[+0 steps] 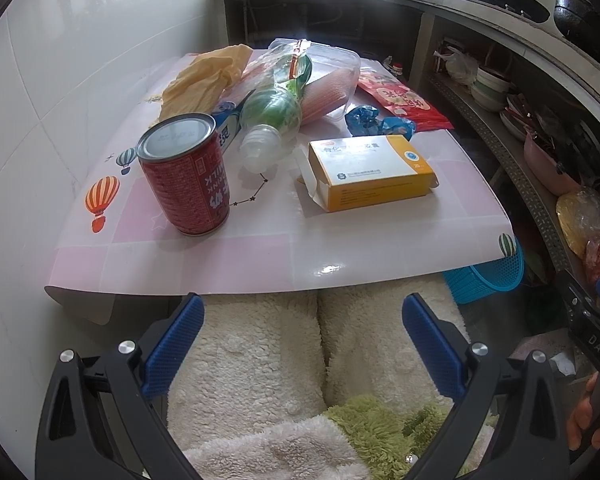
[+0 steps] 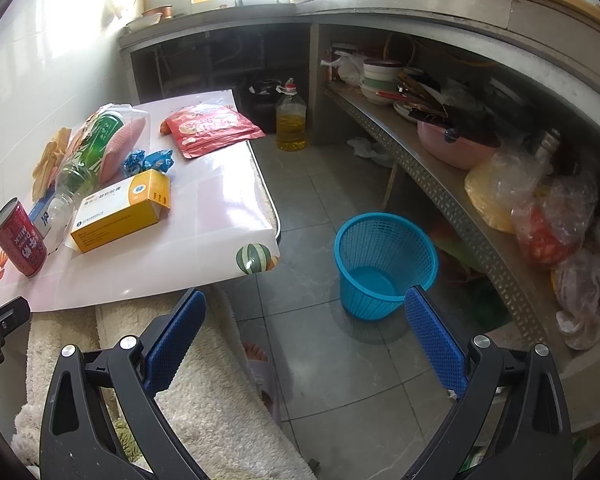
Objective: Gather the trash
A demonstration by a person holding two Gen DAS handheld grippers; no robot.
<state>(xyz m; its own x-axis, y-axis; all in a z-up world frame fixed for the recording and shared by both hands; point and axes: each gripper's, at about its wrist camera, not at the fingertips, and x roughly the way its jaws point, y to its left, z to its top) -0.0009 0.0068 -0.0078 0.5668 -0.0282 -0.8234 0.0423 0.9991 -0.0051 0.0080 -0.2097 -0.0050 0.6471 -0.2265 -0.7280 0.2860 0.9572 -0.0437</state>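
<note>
Both tools, left tool and right tool, gape empty short of the desk; nearest trash, the can, looks light, rigid and slick, so grip mid-body; bin on floor.

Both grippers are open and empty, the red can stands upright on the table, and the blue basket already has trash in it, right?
Not quite: the blue basket is empty, as the right wrist view shows. The rest holds: left gripper and right gripper are open and empty, and the red can stands upright on the table.
</note>
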